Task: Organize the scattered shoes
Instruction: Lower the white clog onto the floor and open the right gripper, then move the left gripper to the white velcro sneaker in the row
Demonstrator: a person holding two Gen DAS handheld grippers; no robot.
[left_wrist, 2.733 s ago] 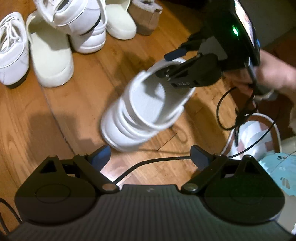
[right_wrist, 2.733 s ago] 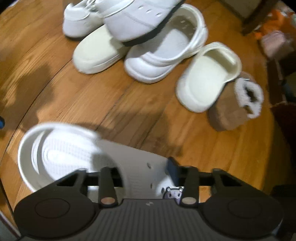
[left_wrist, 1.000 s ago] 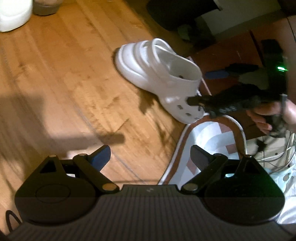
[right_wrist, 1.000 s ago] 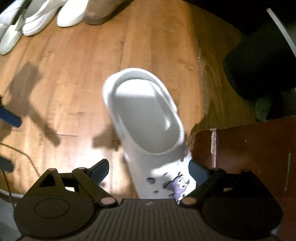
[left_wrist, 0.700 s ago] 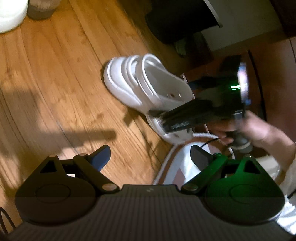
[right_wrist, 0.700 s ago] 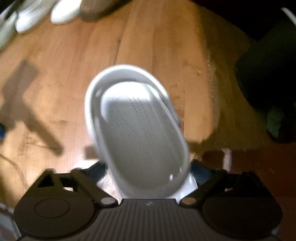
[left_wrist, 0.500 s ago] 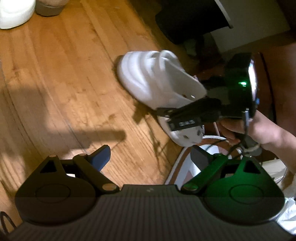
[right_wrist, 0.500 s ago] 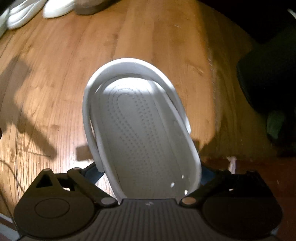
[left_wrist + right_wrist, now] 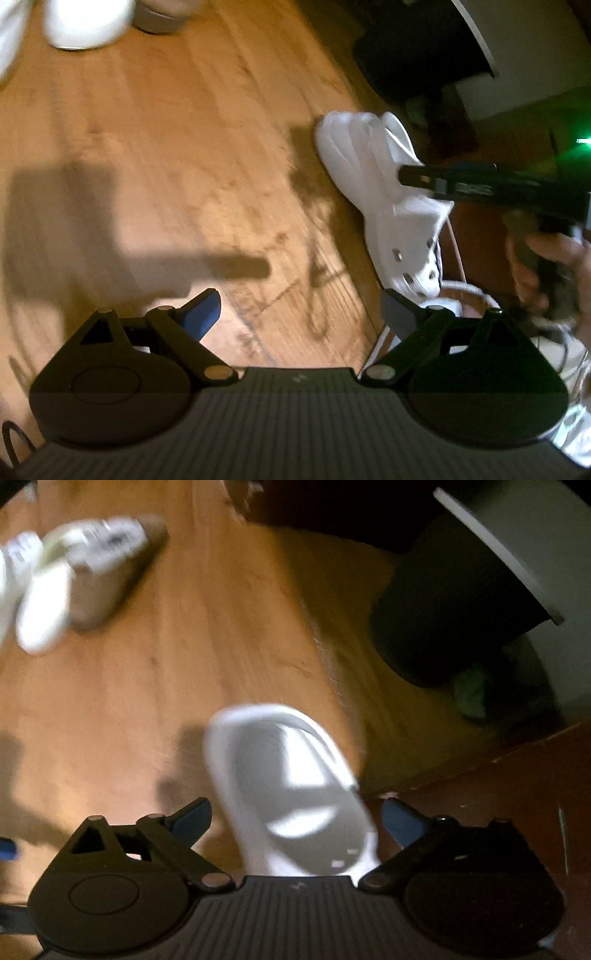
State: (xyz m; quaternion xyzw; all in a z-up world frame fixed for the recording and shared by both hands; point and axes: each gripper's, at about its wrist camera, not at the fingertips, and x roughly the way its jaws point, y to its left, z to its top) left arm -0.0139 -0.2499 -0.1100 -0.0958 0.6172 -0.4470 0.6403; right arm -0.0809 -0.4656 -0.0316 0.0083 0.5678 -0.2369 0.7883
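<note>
Shoes are the matter here, chiefly a white clog (image 9: 291, 794) lying on the wooden floor (image 9: 166, 155) beside the edge of a reddish-brown surface (image 9: 498, 797). In the right wrist view the clog sits between the spread fingers of the right gripper (image 9: 295, 821), whose jaws are closing; neither blue pad is seen pressing on it, and its near end is cut off by the gripper's body. Motion blur softens the whole of that view.

From the left wrist view the same clog lies on its side, sole toward the camera, with a dark finger of the right gripper crossing its upper part; whether that finger touches it cannot be told. A hand (image 9: 550, 273) grips the right device at the right border, partly cut off, beneath a green glow. The left gripper (image 9: 301, 308) stands spread over bare floor with nothing between its pads.

Other shoes (image 9: 74, 579) lie together in the far left corner, smeared by blur and cropped by the frame, well apart from the clog. A dark rounded object (image 9: 443, 620) stands in deep shadow at the upper right, its nature unclear. A pale mat edge (image 9: 461, 291) shows under the clog's near end. Hard shadows fall across the floorboards.
</note>
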